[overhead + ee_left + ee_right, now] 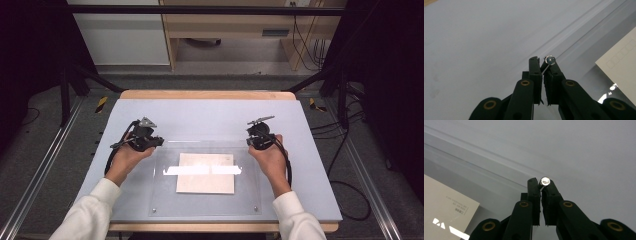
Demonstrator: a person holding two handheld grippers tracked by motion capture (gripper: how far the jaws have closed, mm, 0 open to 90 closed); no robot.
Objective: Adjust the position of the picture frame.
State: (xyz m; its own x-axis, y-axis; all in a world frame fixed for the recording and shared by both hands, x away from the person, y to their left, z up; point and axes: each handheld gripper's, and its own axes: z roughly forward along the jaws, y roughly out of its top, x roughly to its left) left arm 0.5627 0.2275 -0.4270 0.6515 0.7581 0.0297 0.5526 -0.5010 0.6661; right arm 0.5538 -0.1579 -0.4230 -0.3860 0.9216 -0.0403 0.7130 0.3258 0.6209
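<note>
Both grippers sit at the far corners of the clear acrylic sheet (205,200), which lies flat on the grey surface (210,117) over a pale card (205,173).

Left gripper (159,142): fingers (535,75) closed down on the small round-headed screw (550,60) at the far-left corner. Right gripper (250,142): same story, fingers (534,195) clamped on its screw (545,180) at the far-right corner. Near-side corner screws (153,210) look untouched.

My read of the step: pull or undo these two fasteners to free the sheet.

How I do it well:
- Grip is on the shank just under the head, and only at the very fingertips. Marginal. I keep the clamp firm so the head can't slip through.
- Pull straight along the screw axis, no sideways lever, or the sheet slides and drags the card.
- Work both sides evenly so the sheet doesn't skew.
- Can't tell whether they're threaded or just pins; I test with a light twist first.
</note>
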